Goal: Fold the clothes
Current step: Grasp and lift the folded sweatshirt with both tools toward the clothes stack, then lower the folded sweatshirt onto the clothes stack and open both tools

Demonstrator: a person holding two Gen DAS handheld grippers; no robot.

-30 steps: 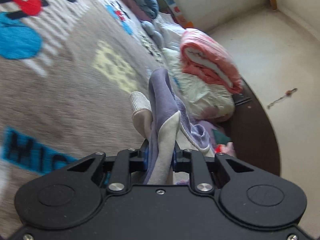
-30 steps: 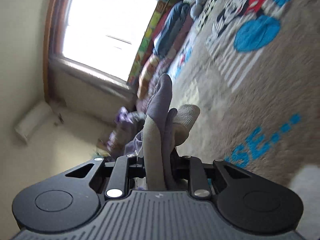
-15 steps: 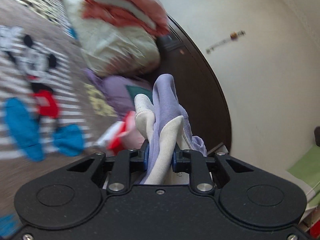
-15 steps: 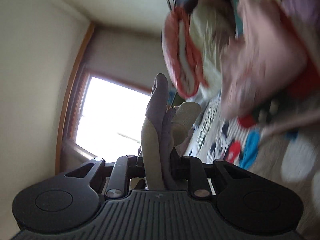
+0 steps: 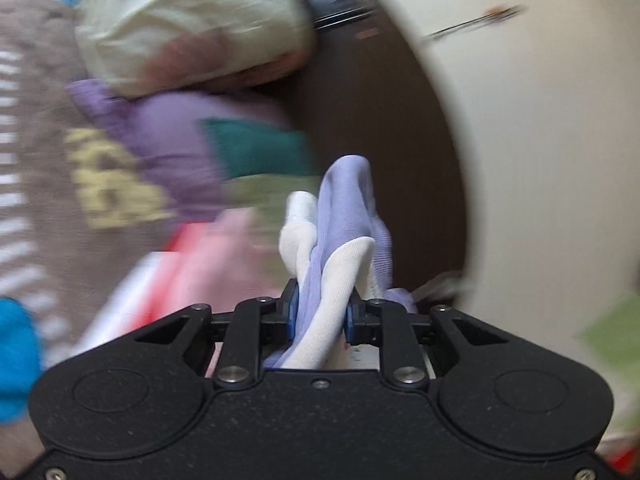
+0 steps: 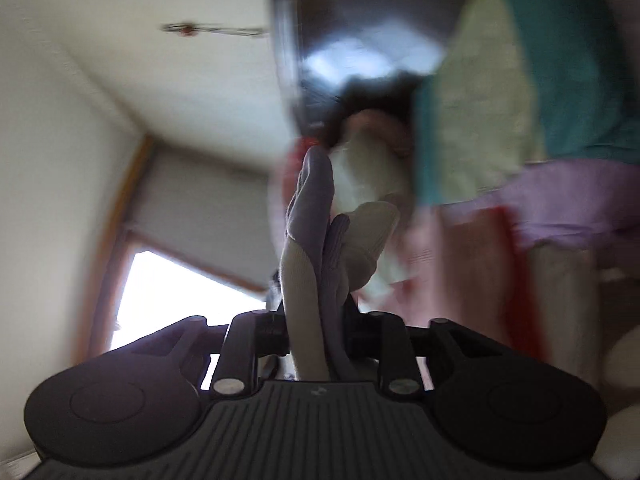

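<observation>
In the left wrist view the left gripper [image 5: 319,314] sits at the lower centre of the frame, its blue-padded jaws clenched on a lavender-and-white sock [image 5: 344,216] that stands up from between them toward the middle of the picture, the white heel and cuff folded against the ribbed lavender part. Behind it, badly blurred, a heap of clothes fills the left half: a purple garment [image 5: 172,136] at centre left, a teal piece [image 5: 256,148] just right of it, a pink and red piece [image 5: 200,256] at lower left, and a pale cream bundle [image 5: 188,12] across the top. They lie on a grey-brown blanket [image 5: 36,184] with white stripes and yellow lettering, and a dark brown curved bed edge [image 5: 400,128] runs down the right of centre against the pale floor. In the right wrist view the right gripper [image 6: 318,326] also sits at the lower centre with the same sock [image 6: 312,216] rising from between its jaws; the jaws are opening, yet the fabric still fills the gap and both pads look pressed against it. A bright window [image 6: 176,292] with a wooden frame shows at lower left, and the blurred teal, cream, purple and pink clothes spread over the right side.
</observation>
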